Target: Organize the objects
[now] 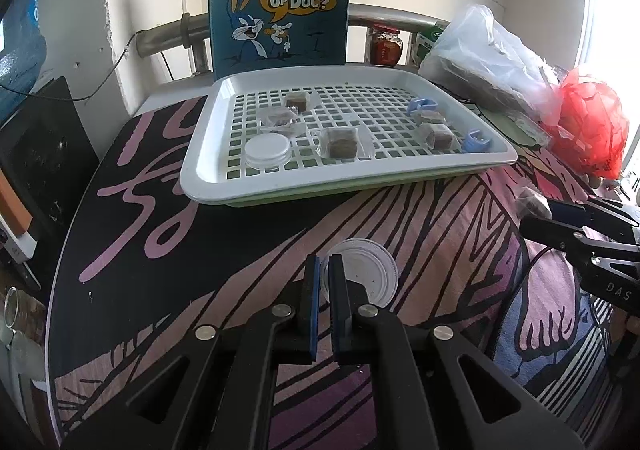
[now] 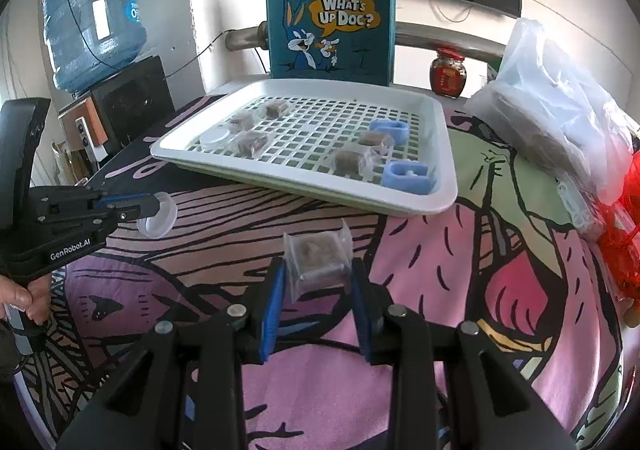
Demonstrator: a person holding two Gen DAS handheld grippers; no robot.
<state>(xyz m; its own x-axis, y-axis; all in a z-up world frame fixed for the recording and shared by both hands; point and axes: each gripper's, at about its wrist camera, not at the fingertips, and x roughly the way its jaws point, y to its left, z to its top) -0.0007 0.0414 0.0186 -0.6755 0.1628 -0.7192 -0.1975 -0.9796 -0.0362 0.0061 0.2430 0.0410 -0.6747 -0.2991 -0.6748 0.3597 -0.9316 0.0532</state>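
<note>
Crinkly film wraps the light brown cube (image 2: 318, 260) we grip in the right tongs (image 2: 318, 282), tray (image 2: 440, 186) at twelve o'clock; left tongs (image 1: 325, 282) pinch a slick lid (image 1: 370, 276) by its rim.

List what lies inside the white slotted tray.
In the white tray: five wrapped brown cubes, two blue clips and a clear round container. A green tray sits beneath; its inside is covered.
</note>
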